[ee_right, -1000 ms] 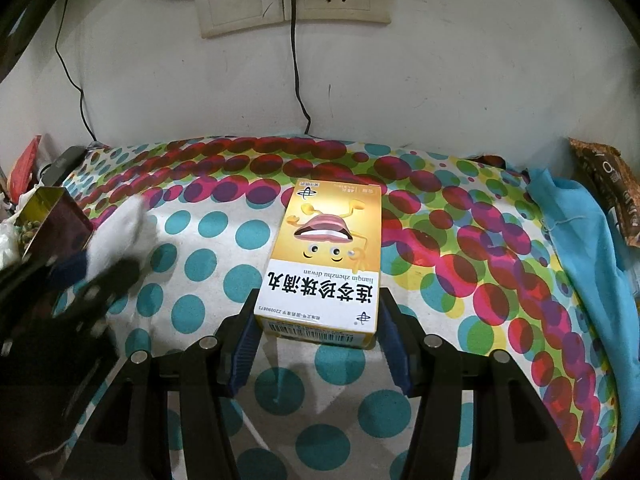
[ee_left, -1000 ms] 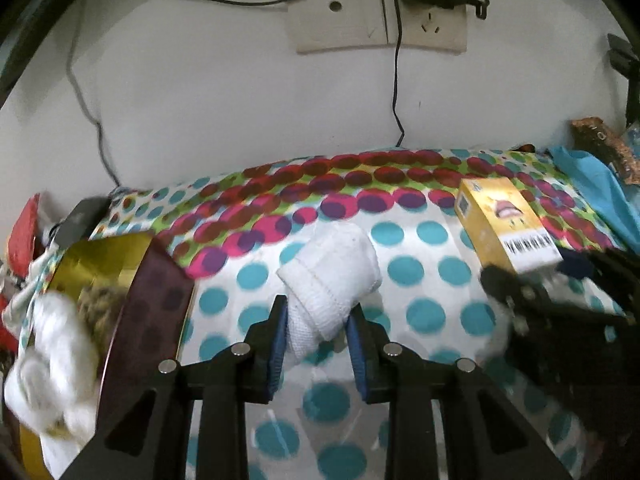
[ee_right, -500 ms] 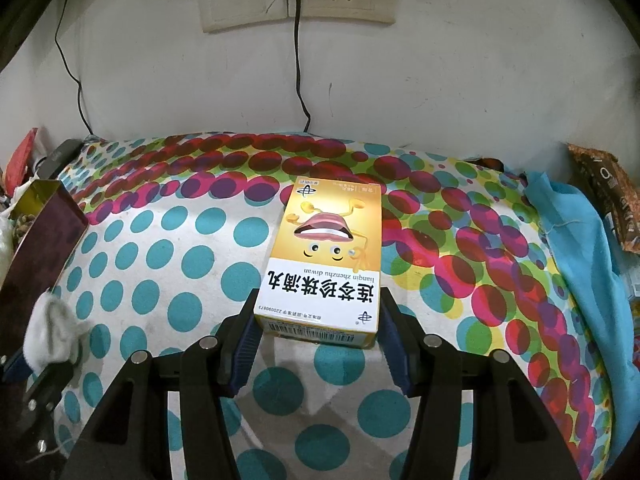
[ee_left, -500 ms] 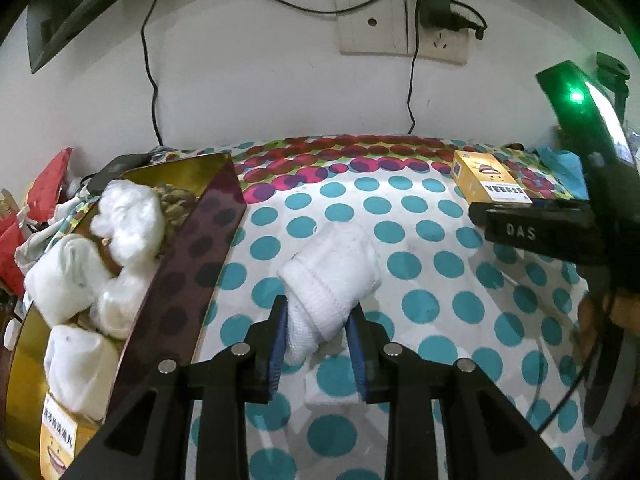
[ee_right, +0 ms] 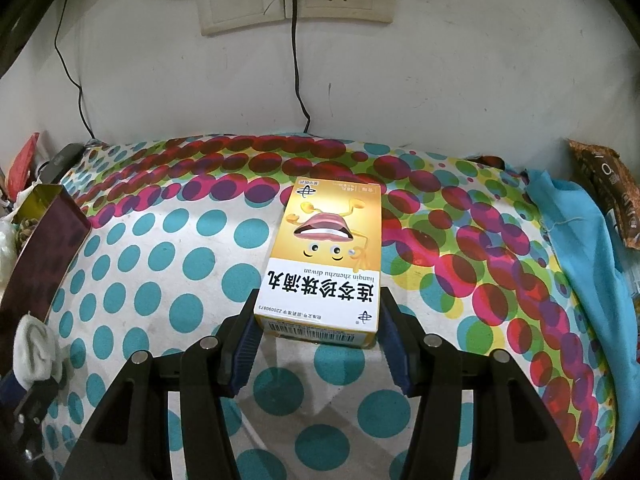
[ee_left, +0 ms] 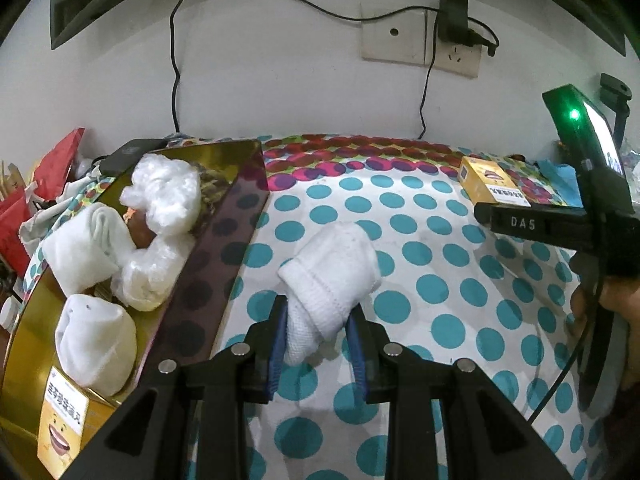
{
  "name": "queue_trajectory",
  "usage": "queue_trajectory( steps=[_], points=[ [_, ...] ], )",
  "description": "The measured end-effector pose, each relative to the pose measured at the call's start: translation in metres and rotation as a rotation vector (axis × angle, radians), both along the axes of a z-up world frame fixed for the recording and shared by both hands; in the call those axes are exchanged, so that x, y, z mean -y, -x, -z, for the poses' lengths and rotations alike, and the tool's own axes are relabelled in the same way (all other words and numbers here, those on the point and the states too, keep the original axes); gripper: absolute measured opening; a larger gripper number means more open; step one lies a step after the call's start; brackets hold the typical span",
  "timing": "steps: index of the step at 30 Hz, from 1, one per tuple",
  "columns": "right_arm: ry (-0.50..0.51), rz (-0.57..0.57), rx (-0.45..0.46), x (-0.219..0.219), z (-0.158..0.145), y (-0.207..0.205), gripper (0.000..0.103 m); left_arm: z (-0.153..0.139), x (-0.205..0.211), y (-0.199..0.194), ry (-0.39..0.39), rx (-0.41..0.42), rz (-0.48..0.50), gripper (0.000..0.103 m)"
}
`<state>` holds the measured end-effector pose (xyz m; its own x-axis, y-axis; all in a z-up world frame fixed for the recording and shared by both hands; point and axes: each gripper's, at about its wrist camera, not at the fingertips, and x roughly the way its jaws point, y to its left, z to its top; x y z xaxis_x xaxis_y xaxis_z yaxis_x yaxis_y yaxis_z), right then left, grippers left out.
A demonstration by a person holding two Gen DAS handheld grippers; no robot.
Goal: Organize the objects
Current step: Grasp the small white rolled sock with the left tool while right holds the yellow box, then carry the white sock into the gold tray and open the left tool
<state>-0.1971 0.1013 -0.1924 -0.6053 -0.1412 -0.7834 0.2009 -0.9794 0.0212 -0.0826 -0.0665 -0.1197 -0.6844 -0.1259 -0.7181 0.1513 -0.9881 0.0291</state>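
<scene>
Since earlier, my left gripper (ee_left: 318, 334) has lifted the white sock (ee_left: 332, 276) beside the gold tin (ee_left: 224, 240).
Tin at frame left holds several bundles; sock clamped mid-frame; my right gripper (ee_right: 320, 334) grips the yellow box (ee_right: 326, 264), unstowed.

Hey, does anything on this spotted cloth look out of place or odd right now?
Nothing is spilled or damaged. Two things sit outside the gold tin: a rolled white sock gripped by the left gripper, and a yellow medicine box held by the right gripper.
</scene>
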Motion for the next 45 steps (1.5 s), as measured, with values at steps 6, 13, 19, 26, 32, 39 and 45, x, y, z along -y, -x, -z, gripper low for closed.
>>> queue_trajectory(
  steps=[6, 13, 19, 26, 32, 39, 45],
  points=[
    [-0.012, 0.0, 0.0, 0.001, -0.001, 0.0, 0.053, -0.012, 0.01, -0.003, -0.025, -0.018, 0.003, 0.028],
    [-0.013, 0.0, 0.001, 0.002, -0.002, 0.001, 0.053, -0.033, 0.019, -0.011, -0.022, -0.063, 0.01, 0.028],
    [-0.013, 0.0, 0.001, 0.002, -0.002, 0.0, 0.053, -0.043, 0.041, -0.017, -0.036, -0.056, -0.058, 0.028],
    [-0.012, 0.0, 0.001, 0.001, -0.001, 0.0, 0.053, -0.055, 0.061, -0.03, -0.004, -0.056, -0.101, 0.028],
    [-0.013, 0.001, 0.003, 0.002, -0.002, 0.001, 0.053, -0.059, 0.087, -0.046, -0.018, -0.06, -0.157, 0.028],
    [-0.013, 0.001, 0.003, 0.002, -0.002, 0.001, 0.053, -0.053, 0.111, -0.06, 0.0, -0.038, -0.218, 0.028],
    [-0.014, 0.001, 0.003, 0.002, -0.003, 0.001, 0.053, -0.047, 0.121, -0.068, -0.011, -0.03, -0.223, 0.028]
  ],
)
